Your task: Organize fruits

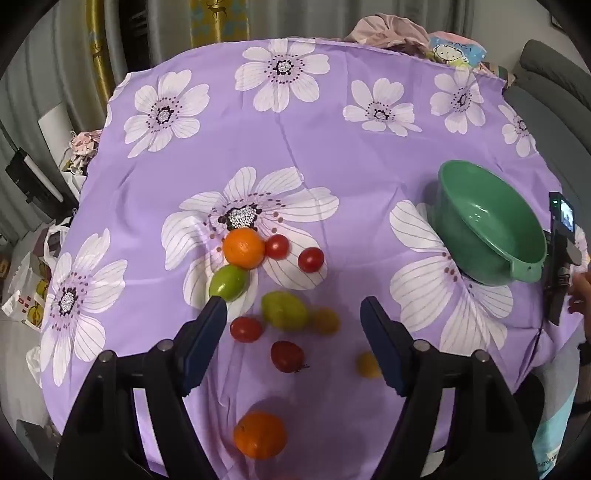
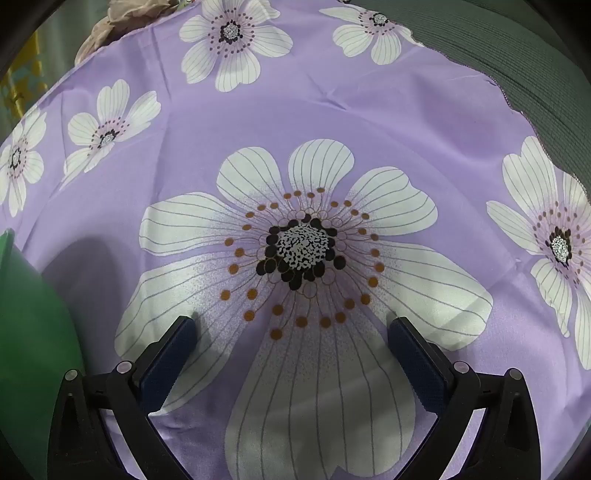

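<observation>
Your left hand-held gripper (image 1: 293,308) stands wide with nothing between its dark blue ribbed pads, hanging above the fruit. Take the green bowl (image 1: 491,225) as your landmark: a smooth plastic basin with a flared rim and a small lip handle, sitting on the right side of the surface.

Nearest you and well left of the bowl lies a round, dimpled orange (image 1: 260,435). Beyond it sit a glossy dark red tomato (image 1: 287,355) with a bit of stem and, closer to the bowl's side, a small yellow fruit (image 1: 368,364), blurred. Next come a red cherry tomato (image 1: 246,329), a lumpy pale green fruit (image 1: 284,310) and a blurred yellow-orange one (image 1: 325,320) touching it. A smooth oval green fruit (image 1: 228,282) sits just beyond your left pad, touching a second orange (image 1: 243,248). Beside that orange are two more shiny red tomatoes (image 1: 276,246) (image 1: 311,259), the second nearer the bowl. All fruit is outside the bowl, left of it.

Everything rests on a silky purple cloth (image 1: 332,155) printed with large white flowers.

Your right hand-held gripper (image 2: 293,332) is also spread wide and holds nothing, low over one big printed flower, with the bowl's green wall (image 2: 29,332) at its left. Past the cloth's right edge lies ribbed grey upholstery (image 2: 517,62).

At the far edge, beyond the bowl, are crumpled pink fabric (image 1: 388,33) and a cartoon-face print (image 1: 452,51); I can read no writing.
</observation>
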The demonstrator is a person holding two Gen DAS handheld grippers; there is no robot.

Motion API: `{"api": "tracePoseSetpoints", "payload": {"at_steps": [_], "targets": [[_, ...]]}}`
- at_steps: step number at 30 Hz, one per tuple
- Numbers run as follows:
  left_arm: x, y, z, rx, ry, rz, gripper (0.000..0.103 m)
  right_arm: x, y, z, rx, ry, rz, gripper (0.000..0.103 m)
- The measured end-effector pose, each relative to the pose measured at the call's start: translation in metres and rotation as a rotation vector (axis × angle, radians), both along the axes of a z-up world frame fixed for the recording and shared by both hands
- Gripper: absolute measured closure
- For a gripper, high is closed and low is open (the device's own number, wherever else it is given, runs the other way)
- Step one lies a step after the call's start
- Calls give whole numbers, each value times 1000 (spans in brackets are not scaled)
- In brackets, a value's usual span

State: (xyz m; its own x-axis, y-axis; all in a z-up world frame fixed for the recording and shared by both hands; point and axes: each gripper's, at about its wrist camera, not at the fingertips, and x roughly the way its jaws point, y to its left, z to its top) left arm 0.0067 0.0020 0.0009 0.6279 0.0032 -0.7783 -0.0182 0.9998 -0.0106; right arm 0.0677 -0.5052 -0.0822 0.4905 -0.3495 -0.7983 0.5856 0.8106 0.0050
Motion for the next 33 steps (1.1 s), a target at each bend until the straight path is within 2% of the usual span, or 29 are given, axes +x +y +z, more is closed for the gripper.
{"api": "tracePoseSetpoints", "payload": {"at_steps": [2, 3, 8, 13, 15, 18, 20, 22, 25, 29, 33], "targets": [[3, 1, 2, -4, -4, 9, 28, 0, 0, 0, 1, -1, 0, 0], [4, -11, 0, 47, -14, 2, 28, 0, 0, 0, 0, 0, 0, 0], [5, -18, 1, 57, -7, 11, 28, 1, 0, 1, -11, 5, 0, 0], [4, -23, 4, 75, -18, 7, 28, 1, -4, 6, 26, 30, -3, 0], [3, -22, 7, 70, -29, 12, 28, -7, 0, 12, 49, 7, -33, 0], [0, -22, 10, 71, -46, 13, 28, -36, 18, 43, -34, -71, -101, 0], [-2, -21, 10, 86, -58, 17, 28, -59, 41, 73, -131, -111, -120, 0], [-2, -19, 9, 86, -62, 29, 28, -71, 71, 99, -147, -176, -19, 0], [-4, -15, 6, 64, -58, 38, 28, -74, 136, 124, -141, -187, 235, 0], [-7, -6, 3, 55, -47, 53, 28, -76, 215, 123, -128, -165, 521, 0], [-13, 7, 2, 40, -50, 68, 28, -74, 274, 117, -138, -145, 714, 0]]}}
